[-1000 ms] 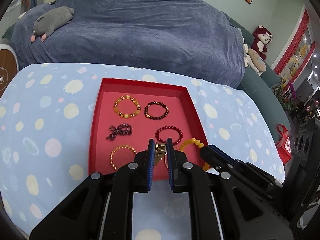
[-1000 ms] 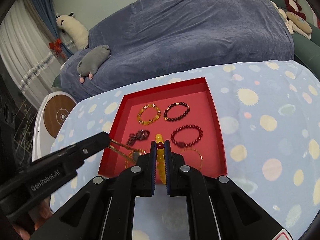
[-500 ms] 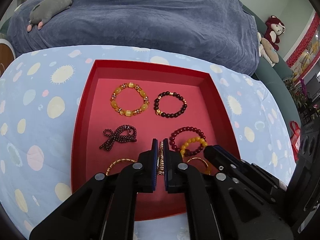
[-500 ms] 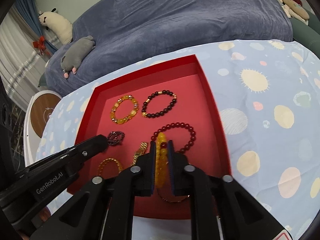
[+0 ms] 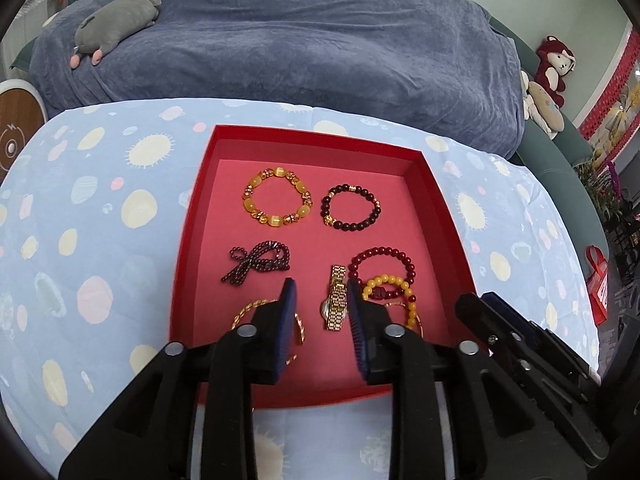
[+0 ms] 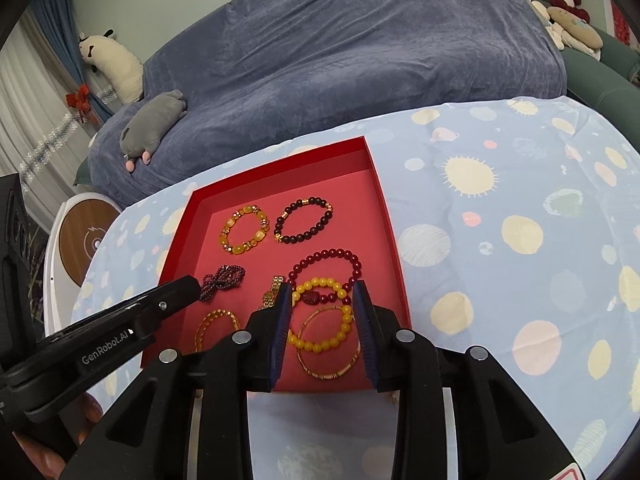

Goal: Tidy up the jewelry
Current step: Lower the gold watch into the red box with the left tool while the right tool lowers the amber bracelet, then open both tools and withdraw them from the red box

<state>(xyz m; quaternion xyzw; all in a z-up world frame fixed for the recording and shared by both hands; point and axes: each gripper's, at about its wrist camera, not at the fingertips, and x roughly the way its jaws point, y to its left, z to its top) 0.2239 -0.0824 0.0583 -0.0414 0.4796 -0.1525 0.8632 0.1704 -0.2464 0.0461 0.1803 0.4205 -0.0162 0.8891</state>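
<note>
A red tray [image 5: 444, 216] [image 6: 384, 216] on the table holds several bracelets. My left gripper [image 5: 320, 286] is open above the tray's near part, with a gold watch [image 5: 336, 300] lying in the tray between its fingers. My right gripper [image 6: 320, 290] is open, with a yellow bead bracelet [image 6: 320, 344] lying in the tray between its fingers, over a gold bangle [image 6: 328, 372] and a dark red bead bracelet [image 6: 320, 258]. An amber bracelet [image 5: 276, 200], a dark bead bracelet [image 5: 352, 208] and a purple bow piece [image 5: 256, 266] lie farther back.
The table has a light blue spotted cloth [image 5: 80, 220] [image 6: 520, 240]. A sofa under a blue cover [image 5: 300, 40] stands behind it, with a grey plush toy [image 5: 116, 20]. A round white and wood object [image 6: 80, 236] stands at the left.
Both grippers have opened. The left one let go of the gold watch and the right one let go of the yellow bead bracelet; both now lie in the tray.
</note>
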